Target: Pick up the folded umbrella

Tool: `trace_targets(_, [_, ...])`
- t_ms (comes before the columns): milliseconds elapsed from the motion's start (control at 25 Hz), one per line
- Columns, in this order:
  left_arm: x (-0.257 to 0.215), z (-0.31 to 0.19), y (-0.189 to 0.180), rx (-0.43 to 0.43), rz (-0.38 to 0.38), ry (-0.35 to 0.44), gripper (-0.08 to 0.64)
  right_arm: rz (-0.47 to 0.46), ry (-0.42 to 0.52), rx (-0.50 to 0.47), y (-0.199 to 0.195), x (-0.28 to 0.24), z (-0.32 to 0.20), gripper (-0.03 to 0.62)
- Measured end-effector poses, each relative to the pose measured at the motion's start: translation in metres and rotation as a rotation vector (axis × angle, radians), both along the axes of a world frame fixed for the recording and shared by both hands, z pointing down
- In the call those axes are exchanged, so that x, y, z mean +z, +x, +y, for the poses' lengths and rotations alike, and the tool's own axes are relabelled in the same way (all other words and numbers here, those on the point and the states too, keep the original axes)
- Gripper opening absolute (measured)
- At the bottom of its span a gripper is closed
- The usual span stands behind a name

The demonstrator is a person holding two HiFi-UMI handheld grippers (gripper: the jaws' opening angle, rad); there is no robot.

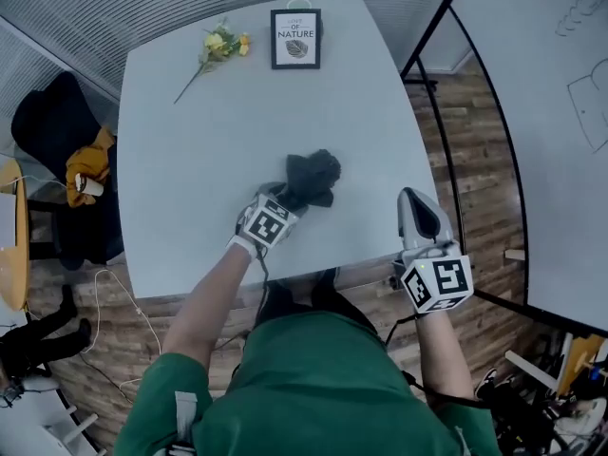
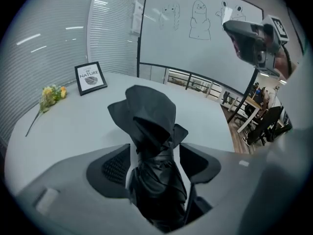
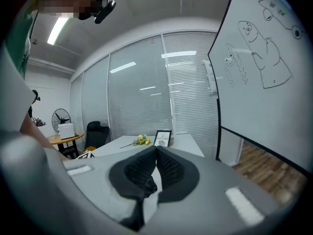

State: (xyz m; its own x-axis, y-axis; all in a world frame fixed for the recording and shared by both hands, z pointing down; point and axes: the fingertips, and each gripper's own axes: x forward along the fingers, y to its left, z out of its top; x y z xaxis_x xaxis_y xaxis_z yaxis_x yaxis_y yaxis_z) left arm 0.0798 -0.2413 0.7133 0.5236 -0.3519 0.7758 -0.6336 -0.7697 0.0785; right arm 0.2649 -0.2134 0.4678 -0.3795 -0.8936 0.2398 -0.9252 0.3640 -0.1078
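Currently the black folded fabric umbrella point(image 2: 146, 116) is lying on the pale grey tabletop point(image 1: 218, 112) and is being straddled by the left gripper point(image 1: 283, 200), jaws wide, pads not yet pressing. The right gripper point(image 3: 155, 155), jaws together and empty, is being held aside. Risk: if only the loose canopy folds are being pinched, the umbrella may slip out on lifting.

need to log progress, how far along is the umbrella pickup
Done: the open left claw straddles the folded umbrella. In hand: nothing gripped yet. Left: close on it and lift it off the table. Right claw is shut and empty.
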Motion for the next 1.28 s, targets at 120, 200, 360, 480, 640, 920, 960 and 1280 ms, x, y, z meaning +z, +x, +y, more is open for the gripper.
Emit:
trace_targets(120, [0.015,-0.004,0.008,0.018,-0.036,-0.026,0.319,-0.011,-0.004,0.061,0.020,-0.001,0.009,0.003])
trace_targets(200, [0.024,-0.007,0.012,0.022,-0.053,-0.048,0.324,-0.015,-0.006,0.091,0.031,0.000,0.015,0.003])
trace_targets(360, [0.035,-0.008,0.020,0.027,-0.076,-0.088,0.331,-0.019,-0.013,0.135,0.049,0.003,0.026,0.003])
trace_targets(480, [0.042,-0.008,0.024,0.039,-0.106,-0.098,0.331,-0.025,-0.021,0.156,0.057,0.007,0.031,0.003])
trace_targets(640, [0.047,-0.009,0.024,0.024,-0.132,-0.090,0.307,-0.027,-0.023,0.152,0.056,0.010,0.032,0.003])
trace_targets(920, [0.039,-0.003,0.015,-0.020,-0.095,-0.103,0.290,-0.025,-0.015,0.119,0.040,0.004,0.031,0.003])
trace_targets(960, [0.036,-0.004,0.013,-0.024,-0.087,-0.086,0.290,-0.024,-0.015,0.114,0.037,0.004,0.030,0.003])
trace_targets(1280, [-0.005,0.009,-0.001,-0.053,0.030,-0.077,0.290,-0.022,0.004,0.053,0.005,-0.005,0.021,0.003])
